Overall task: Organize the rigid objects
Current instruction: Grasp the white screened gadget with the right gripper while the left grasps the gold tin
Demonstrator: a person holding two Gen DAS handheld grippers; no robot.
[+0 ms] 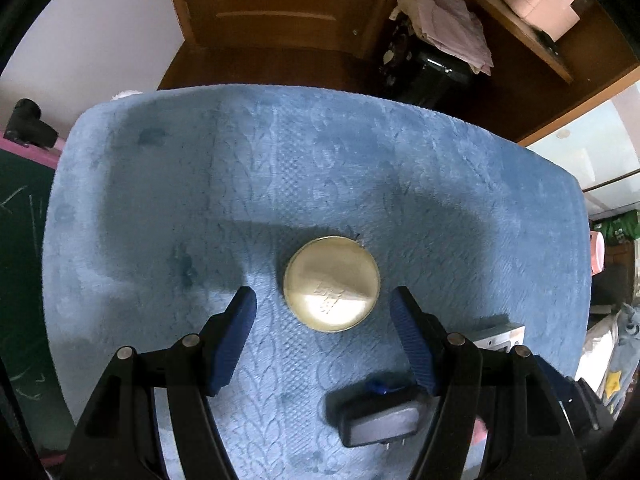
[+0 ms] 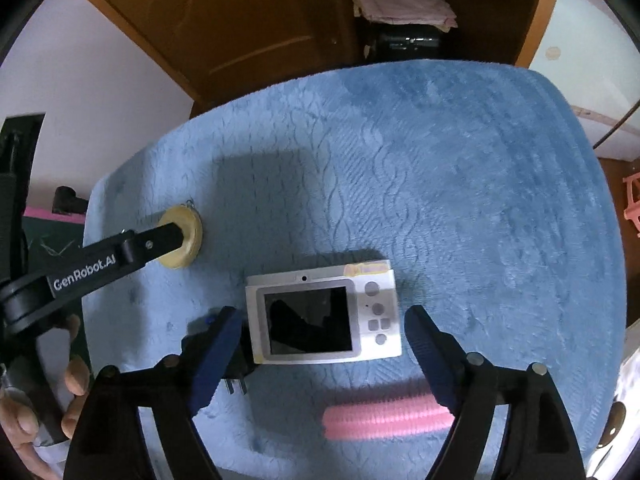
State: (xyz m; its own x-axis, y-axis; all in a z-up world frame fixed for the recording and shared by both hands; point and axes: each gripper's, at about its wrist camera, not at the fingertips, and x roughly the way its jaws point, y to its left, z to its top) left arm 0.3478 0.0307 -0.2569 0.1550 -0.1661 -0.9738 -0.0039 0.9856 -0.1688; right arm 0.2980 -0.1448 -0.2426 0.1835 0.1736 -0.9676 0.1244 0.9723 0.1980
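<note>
Surface: blue textured mat [image 1: 320,168] over a table, wooden cabinet [image 1: 280,8] behind.

Left gripper [image 1: 324,296]: pointing steeply down, jaws apart, nothing pinched. Round gold tin [image 1: 331,284] lies flat on the mat just ahead of and between the 2 blue pads; pads not touching it, gap visible on both sides. In the right wrist view the same tin [image 2: 188,236] sits at mat's left side, partly covered by the left gripper's black finger.

Right gripper [image 2: 324,320]: also aimed down, jaws spread wide, unloaded. Silver compact camera [image 2: 324,314] lies screen-up on the mat between the pads, clear of both, btwn-pad gap larger on the right side.

Other items: black plug adapter [image 2: 236,364] w/ 2 prongs, touching or just beside the camera's left end, partly hidden behind the left pad of the right gripper; seen also in left wrist view [image 1: 380,420]. Pink ribbed tube [image 2: 384,418] lies near the mat's front edge, below the camera, apart from it.

Person's hand [image 2: 48,412] visible at lower left of the right wrist view, on the left gripper's handle.
</note>
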